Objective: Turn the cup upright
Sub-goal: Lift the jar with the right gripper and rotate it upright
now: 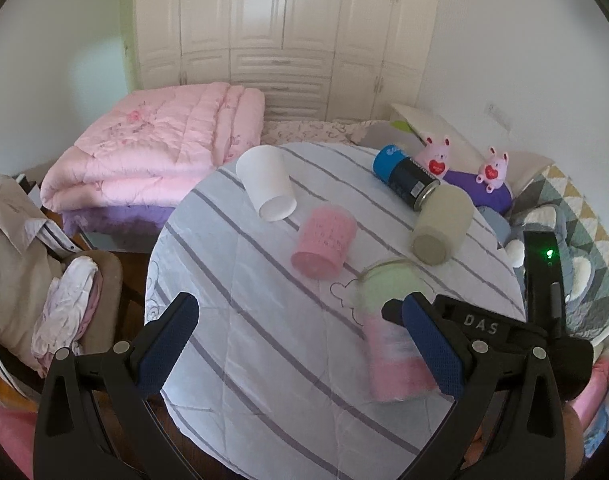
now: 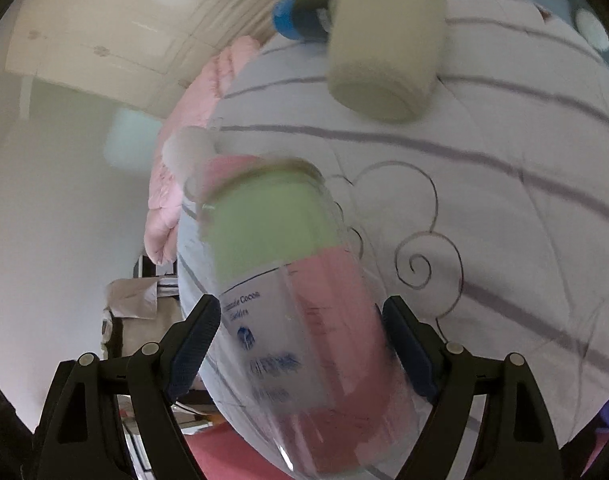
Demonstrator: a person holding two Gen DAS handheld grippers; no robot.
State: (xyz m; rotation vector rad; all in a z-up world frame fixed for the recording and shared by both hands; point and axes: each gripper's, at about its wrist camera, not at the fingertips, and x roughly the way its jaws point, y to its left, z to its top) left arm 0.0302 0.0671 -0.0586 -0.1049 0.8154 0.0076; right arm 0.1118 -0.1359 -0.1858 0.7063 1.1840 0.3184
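Cup (image 2: 300, 320), clear with green and pink bands, sits clamped between the pads of the right gripper (image 2: 302, 344) and is tilted above the table (image 2: 504, 200), not yet upright, while the left gripper (image 1: 300, 340) beside it hangs open, holding nothing.

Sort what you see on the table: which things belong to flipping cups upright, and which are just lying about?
In the job:
right tool, shut on the clear cup
white cup, on its side
pink cup, on its side
beige cup, on its side
left tool, open

Lying about:
blue-capped jar
pink quilt
plush bunnies
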